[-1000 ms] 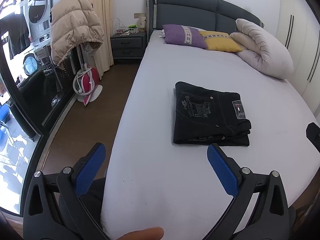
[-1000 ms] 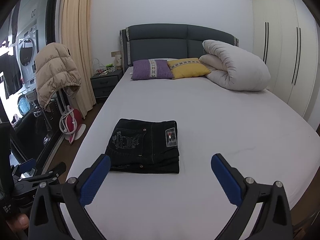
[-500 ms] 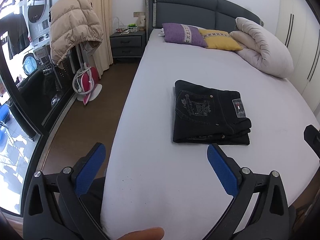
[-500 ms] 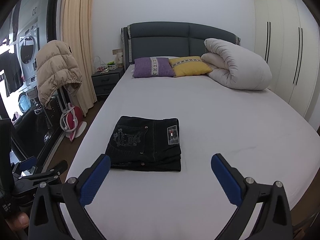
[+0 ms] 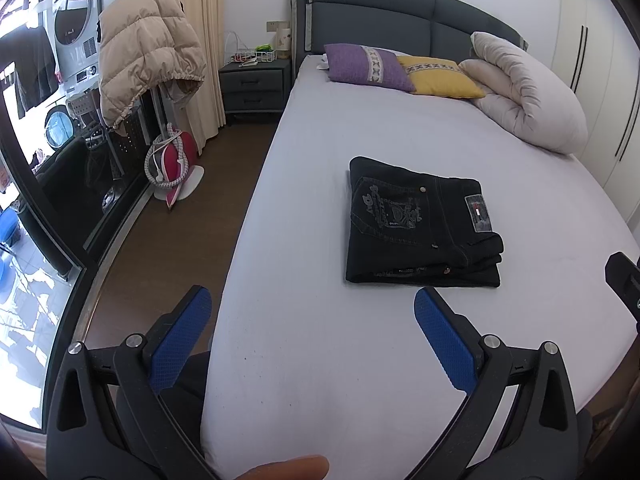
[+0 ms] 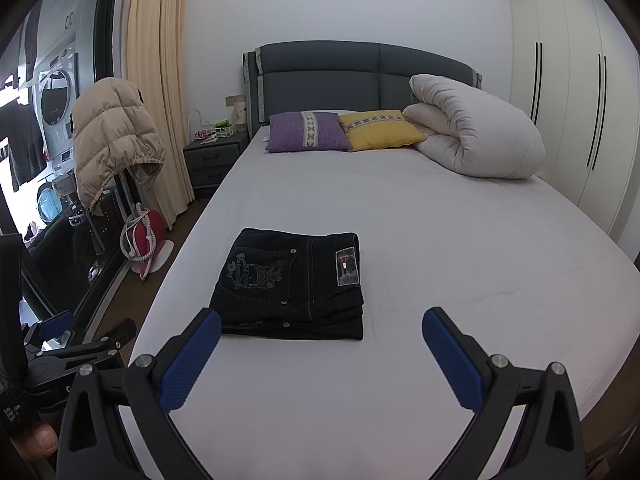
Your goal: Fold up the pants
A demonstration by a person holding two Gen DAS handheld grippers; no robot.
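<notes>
The black pants [image 5: 420,224] lie folded into a compact rectangle on the white bed [image 5: 320,360], back pocket and patch facing up; they also show in the right wrist view [image 6: 292,284]. My left gripper [image 5: 312,320] is open and empty, held above the bed's near edge, short of the pants. My right gripper [image 6: 320,340] is open and empty, just in front of the pants. The left gripper's body [image 6: 60,352] shows at the left of the right wrist view.
A purple pillow [image 6: 306,131], a yellow pillow [image 6: 380,130] and a rolled white duvet [image 6: 476,134] lie at the headboard. A beige jacket [image 5: 148,52] hangs left of the bed above a red iron [image 5: 176,160]. A nightstand [image 5: 254,86] stands beside the bed. Wardrobes [image 6: 572,112] stand on the right.
Both grippers have drawn back and risen slightly; the pants lie still. Both stay open.
</notes>
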